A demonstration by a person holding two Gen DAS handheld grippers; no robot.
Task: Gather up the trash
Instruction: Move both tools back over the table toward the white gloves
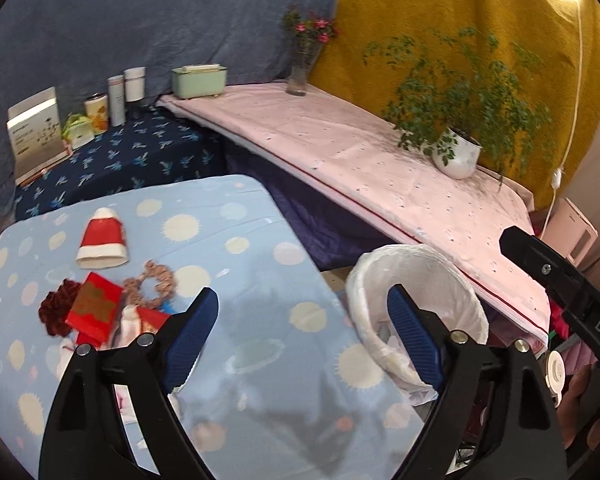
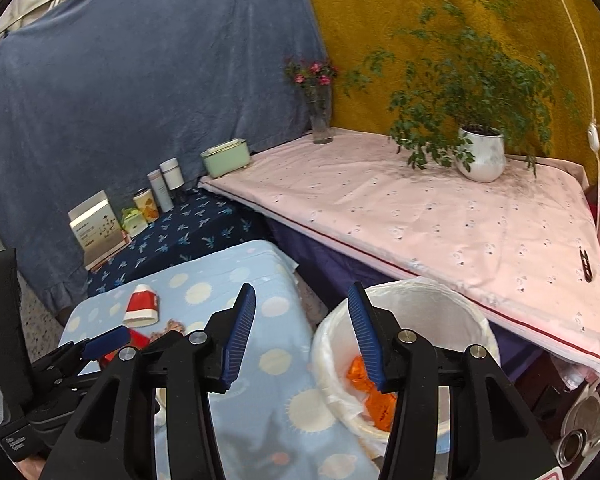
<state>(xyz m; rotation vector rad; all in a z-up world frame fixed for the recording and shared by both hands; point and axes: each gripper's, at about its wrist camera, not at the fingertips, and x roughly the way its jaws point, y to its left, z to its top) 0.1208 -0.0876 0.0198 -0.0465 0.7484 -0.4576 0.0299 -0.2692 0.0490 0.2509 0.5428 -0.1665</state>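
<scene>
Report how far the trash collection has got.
Done: an orange wrapper lies in the lined bin. In hand: nothing; the left gripper and right gripper are both open and empty. Left: the red-and-white paper cup, red packet and other scraps on the blue cloth.

Blue dotted table (image 1: 260, 240), paper cup (image 1: 102, 240), red packets (image 1: 94, 306), scrunchie (image 1: 150, 284)

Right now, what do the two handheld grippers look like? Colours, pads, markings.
Both match. The left gripper and right gripper have glossy black plastic linkage arms with triangular cutouts, silver pivot pins and ribbed blue finger pads. White lettering, partly legible, marks the black body. No cables or sleeves visible.
</scene>
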